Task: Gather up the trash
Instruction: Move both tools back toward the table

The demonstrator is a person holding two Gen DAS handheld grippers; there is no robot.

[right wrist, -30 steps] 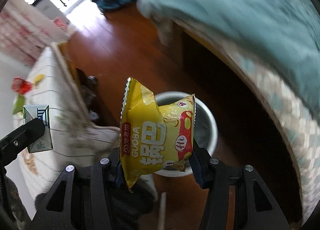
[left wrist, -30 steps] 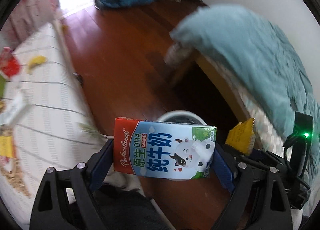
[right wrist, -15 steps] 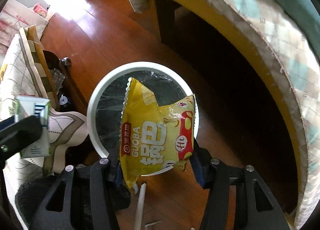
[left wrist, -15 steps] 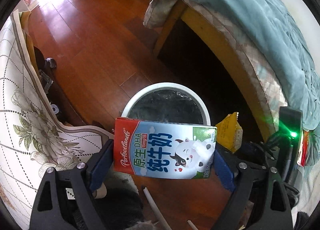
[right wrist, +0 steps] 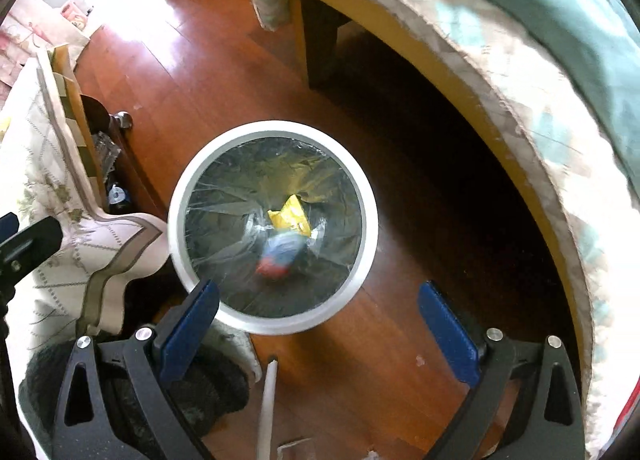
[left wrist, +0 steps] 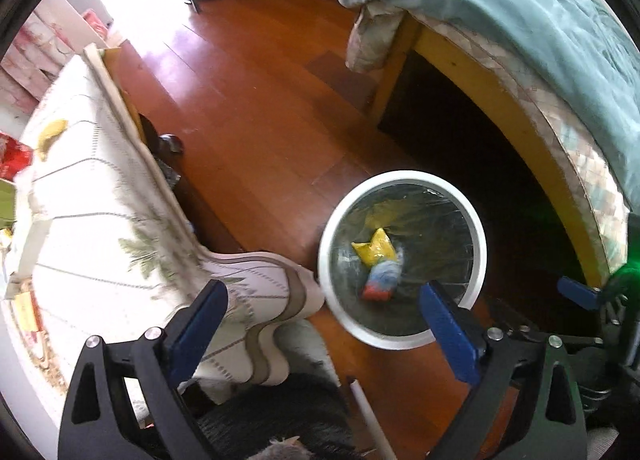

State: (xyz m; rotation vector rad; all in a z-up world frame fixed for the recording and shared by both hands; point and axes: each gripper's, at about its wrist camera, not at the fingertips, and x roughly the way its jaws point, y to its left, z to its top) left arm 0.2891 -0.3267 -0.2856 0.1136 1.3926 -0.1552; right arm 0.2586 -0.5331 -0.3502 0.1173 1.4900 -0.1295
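Both tongs hang over the bin (right wrist: pixel 372 220), pointing straight down, and both are opening with nothing between the blue pads: the left tongs (left wrist: pixel 324 322) and the right tongs (right wrist: pixel 318 324) are spread nearly as wide as they go. The trash is already inside the bin's dark liner: the yellow snack bag (right wrist: pixel 290 216) lies near the bottom, and the milk carton (right wrist: pixel 280 256) shows as a red, white and blue blur just beside it, probably still tumbling. The bin stands on the wood floor (left wrist: pixel 256 100) between the bed (left wrist: pixel 520 20) and the cloth-covered surface (left wrist: pixel 92 220), whose hanging corner reaches the rim. From here the risks are small but real. The left tongs sit off to the side of the bin, so a careless lift could snag the cloth corner and drag it, or nudge the rim and tip the light bin. More wrappers appear to remain on the surface at the far left, so the job is likely unfinished; missing them is the other way to fail. A second ago the left tongs clamped the carton and the right tongs clamped the snack bag, with the bin only partly in view; half a second ago both were held above the opening. Now both have dropped in and the tongs are empty.
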